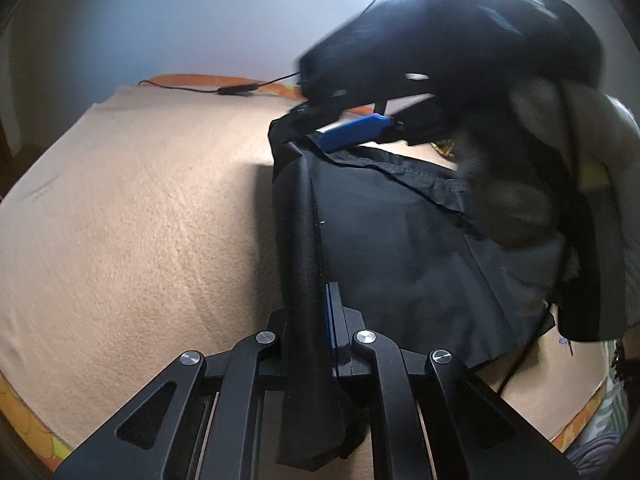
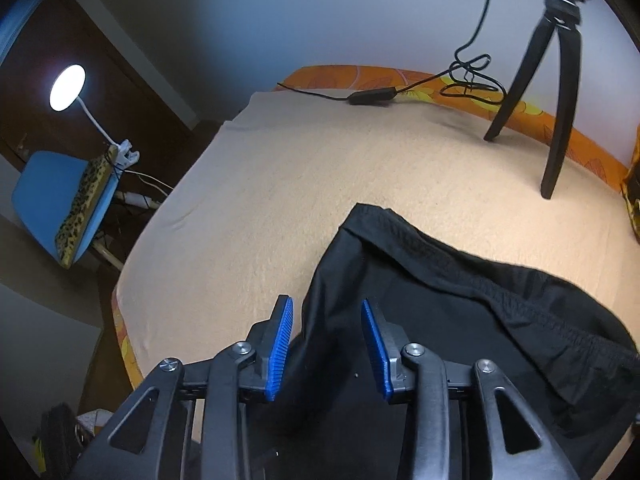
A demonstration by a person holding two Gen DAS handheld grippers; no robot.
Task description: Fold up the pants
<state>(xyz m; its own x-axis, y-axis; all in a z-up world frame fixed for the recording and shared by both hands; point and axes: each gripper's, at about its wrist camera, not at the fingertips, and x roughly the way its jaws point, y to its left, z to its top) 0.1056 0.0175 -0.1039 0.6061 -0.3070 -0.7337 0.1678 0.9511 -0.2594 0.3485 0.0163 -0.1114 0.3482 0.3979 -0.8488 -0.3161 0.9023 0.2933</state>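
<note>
Left gripper pinches a fold of smooth black pants; right gripper, ribbed blue pads parted, straddles their gathered elastic waistband over nubby beige blanket.

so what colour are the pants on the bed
Black. The pants show best in the right wrist view, lying on the beige blanket.
</note>
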